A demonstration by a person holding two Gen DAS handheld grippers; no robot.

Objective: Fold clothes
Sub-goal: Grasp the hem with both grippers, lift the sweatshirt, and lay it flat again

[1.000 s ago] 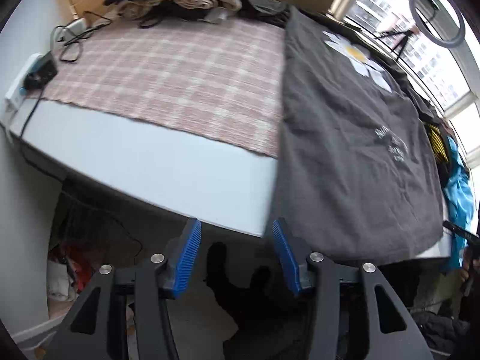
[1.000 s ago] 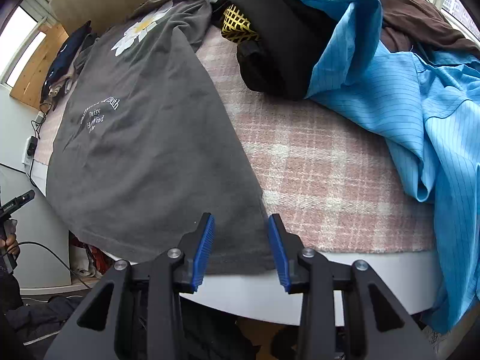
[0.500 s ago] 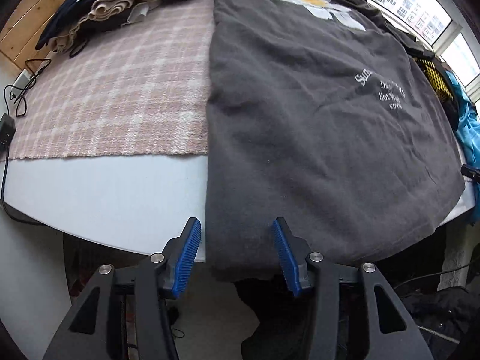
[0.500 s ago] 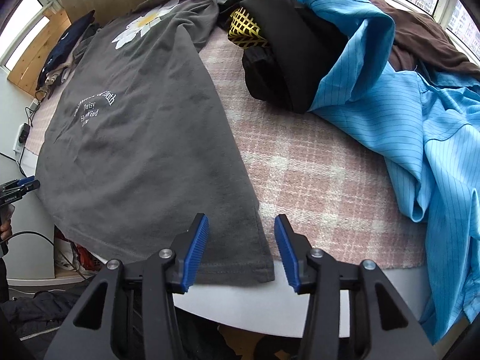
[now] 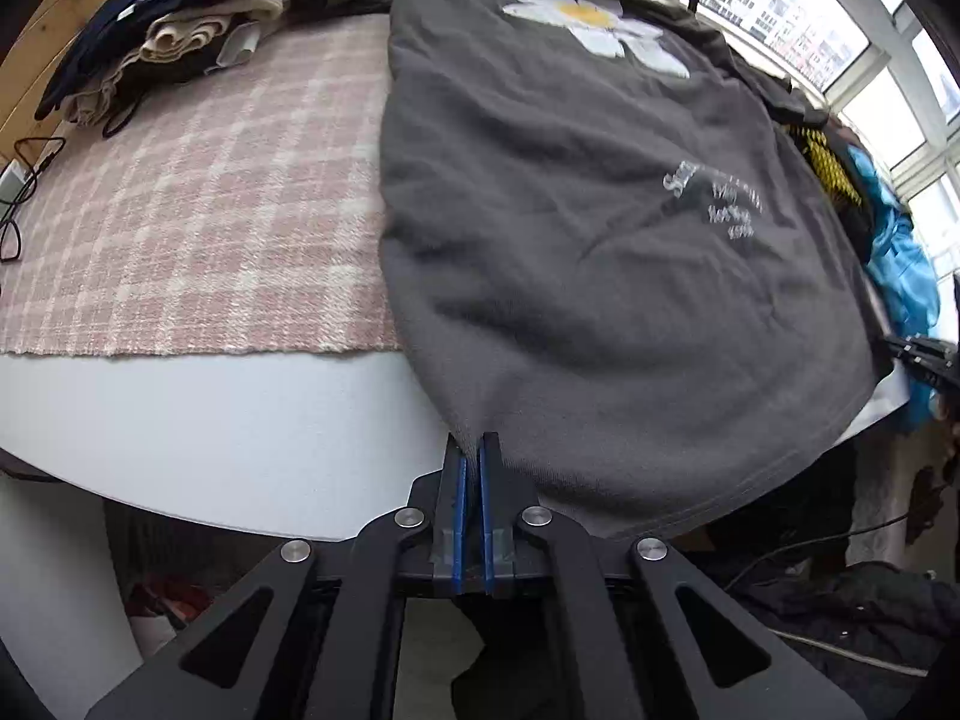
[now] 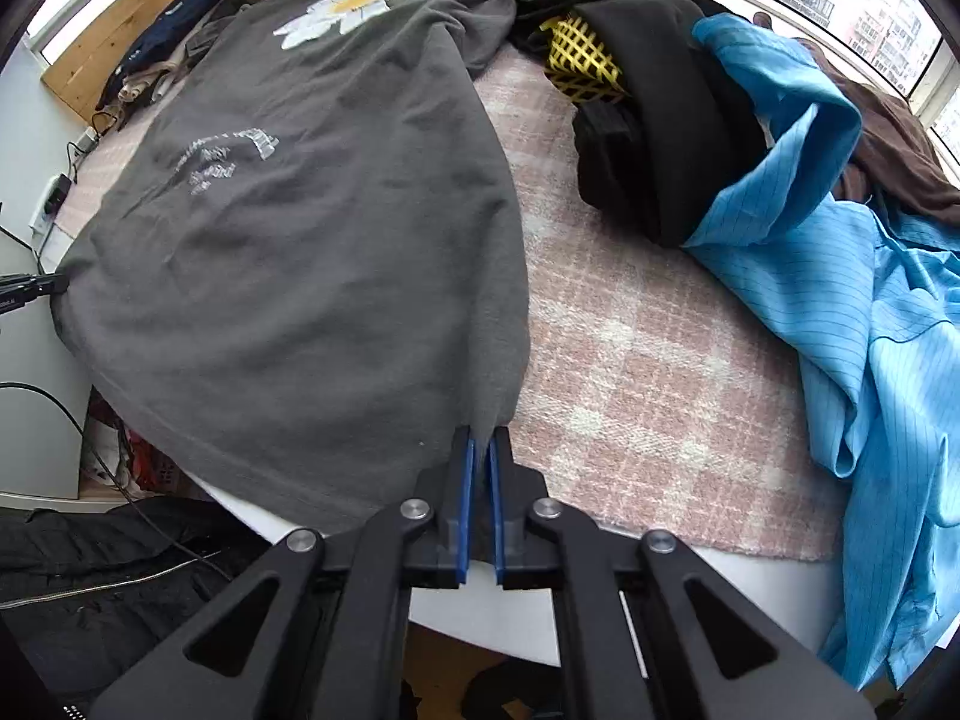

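Note:
A dark grey T-shirt [image 5: 570, 240] with a white daisy print and white lettering lies spread over a pink plaid cloth [image 5: 198, 228] on a white table [image 5: 198, 438]. Its hem hangs over the near table edge. My left gripper [image 5: 471, 450] is shut on the hem's left corner, and the fabric bunches up into the blue pads. In the right wrist view the same T-shirt [image 6: 312, 228] fills the left half. There my right gripper [image 6: 481, 444] is shut on the hem's right corner. The left gripper's tip [image 6: 36, 288] shows at the far left edge.
A stack of folded clothes [image 5: 168, 36] sits at the table's far left corner, with cables [image 5: 24, 192] beside it. On the right lie a black garment with a yellow mesh patch [image 6: 636, 90], a bright blue shirt [image 6: 852, 300] and a brown garment [image 6: 888, 144]. Dark clothing lies on the floor [image 6: 120, 570].
Both grippers went from open to shut, each pinching a bottom corner of the grey T-shirt. The left one moved right along the table edge onto the hem. The fabric now puckers toward both grips.

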